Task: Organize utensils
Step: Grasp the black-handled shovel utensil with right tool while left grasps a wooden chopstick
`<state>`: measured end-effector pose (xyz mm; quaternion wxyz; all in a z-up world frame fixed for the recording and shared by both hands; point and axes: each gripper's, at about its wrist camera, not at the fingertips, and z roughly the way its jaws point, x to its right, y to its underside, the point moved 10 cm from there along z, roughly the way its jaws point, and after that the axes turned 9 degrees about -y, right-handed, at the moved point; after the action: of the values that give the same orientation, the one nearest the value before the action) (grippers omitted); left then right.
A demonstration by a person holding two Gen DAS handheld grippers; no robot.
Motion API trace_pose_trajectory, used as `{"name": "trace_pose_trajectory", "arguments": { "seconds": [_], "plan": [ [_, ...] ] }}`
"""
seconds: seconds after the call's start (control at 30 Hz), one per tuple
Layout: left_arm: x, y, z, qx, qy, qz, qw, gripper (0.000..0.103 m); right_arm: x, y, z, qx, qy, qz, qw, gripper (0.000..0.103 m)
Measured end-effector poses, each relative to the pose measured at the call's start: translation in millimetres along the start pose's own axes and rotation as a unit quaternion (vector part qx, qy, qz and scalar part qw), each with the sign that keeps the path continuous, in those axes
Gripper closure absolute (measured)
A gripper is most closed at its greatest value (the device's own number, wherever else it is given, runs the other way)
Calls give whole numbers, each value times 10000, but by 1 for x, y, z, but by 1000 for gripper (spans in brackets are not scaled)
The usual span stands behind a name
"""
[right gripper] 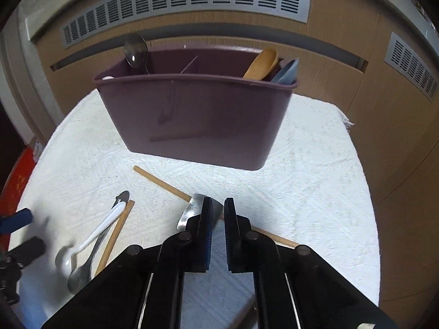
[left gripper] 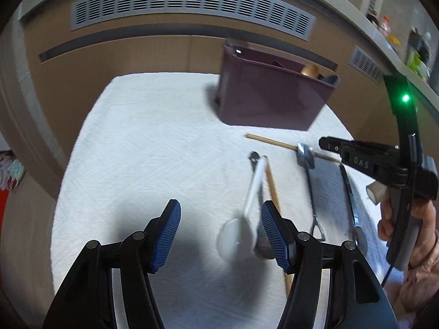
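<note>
A purple utensil caddy [right gripper: 197, 120] stands at the back of the white cloth, also in the left wrist view [left gripper: 269, 96]. It holds a metal spoon [right gripper: 135, 50], a wooden spoon [right gripper: 262, 64] and a blue utensil [right gripper: 286, 72]. Loose on the cloth lie a white spoon [left gripper: 247, 211], a metal spoon [right gripper: 90, 260], two wooden chopsticks [right gripper: 162, 182] [right gripper: 115, 235] and a metal utensil [right gripper: 192, 208]. My left gripper [left gripper: 221, 235] is open above the white spoon. My right gripper [right gripper: 218, 233] hovers low over the metal utensil with its jaws nearly closed and a narrow gap between them.
More metal utensils [left gripper: 312, 192] [left gripper: 351, 200] lie at the right of the cloth [left gripper: 151, 150]. A wooden wall with grey vents [right gripper: 186, 2] rises behind the table. A shelf with bottles [left gripper: 389, 30] is at the upper right.
</note>
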<state>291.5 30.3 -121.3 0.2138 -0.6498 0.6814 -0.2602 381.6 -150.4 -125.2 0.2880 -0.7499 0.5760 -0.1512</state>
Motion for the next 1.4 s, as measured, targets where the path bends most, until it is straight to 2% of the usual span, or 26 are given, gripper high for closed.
{"name": "trace_pose_trajectory", "arguments": {
  "seconds": [0.13, 0.23, 0.3, 0.37, 0.5, 0.57, 0.63, 0.67, 0.87, 0.9, 0.93, 0.97, 1.0, 1.03, 1.07, 1.13, 1.23, 1.4],
  "plan": [
    [18, 2, 7, -63, 9, 276, 9996, 41, 7, 8, -13, 37, -178, -51, 9998, 96],
    [22, 3, 12, -101, -53, 291, 9995, 41, 12, 8, -4, -39, -86, 77, 9999, 89],
    [18, 2, 12, -66, -113, 254, 9996, 41, 12, 11, 7, -221, -17, 443, 9988, 68],
    [11, 0, 10, -23, -165, 193, 9997, 41, 7, 13, 14, -293, -86, 806, 9963, 56],
    [-10, -2, 7, -3, -291, -51, 9996, 41, -12, 13, 34, -504, -11, 1000, 9937, 54],
    [-18, -2, 4, 5, -314, -175, 9994, 41, -19, 11, 40, -495, 310, 761, 9954, 53],
    [-19, -1, 2, 17, -296, -208, 9993, 41, -26, 7, 43, -404, 461, 408, 9973, 64],
    [-18, -1, 1, 24, -271, -203, 9994, 41, -32, 6, 43, -412, 356, 227, 9983, 74],
    [8, 0, 1, -43, 42, 102, 9999, 42, -24, 11, 22, -317, 16, -22, 9995, 74],
    [17, 0, 0, -49, 148, 204, 9997, 50, -18, 13, 14, -268, -18, -23, 9996, 74],
    [27, -1, 0, -74, 294, 324, 9990, 64, -12, 15, 7, -223, -46, -2, 9997, 74],
    [38, -1, 1, -135, 451, 425, 9980, 70, -9, 17, 1, -184, -73, 26, 9998, 74],
    [51, 1, 4, -280, 678, 542, 9958, 82, -4, 19, -6, -141, -97, 56, 9998, 74],
    [60, 2, 7, -412, 833, 615, 9938, 88, 3, 20, -12, -99, -119, 78, 9998, 74],
    [69, 3, 10, -545, 947, 699, 9915, 88, 7, 22, -18, -54, -148, 104, 9998, 74],
    [80, 4, 19, -692, 804, 919, 9901, 88, 10, 26, -28, 11, -235, 133, 9996, 74],
    [79, 2, 35, -926, 359, 983, 9902, 88, 14, 31, -40, 136, -355, 173, 9991, 74],
    [80, -2, 54, -1237, 116, 1093, 9862, 88, 11, 29, -44, 307, -501, 178, 9981, 74]
  ]
}}
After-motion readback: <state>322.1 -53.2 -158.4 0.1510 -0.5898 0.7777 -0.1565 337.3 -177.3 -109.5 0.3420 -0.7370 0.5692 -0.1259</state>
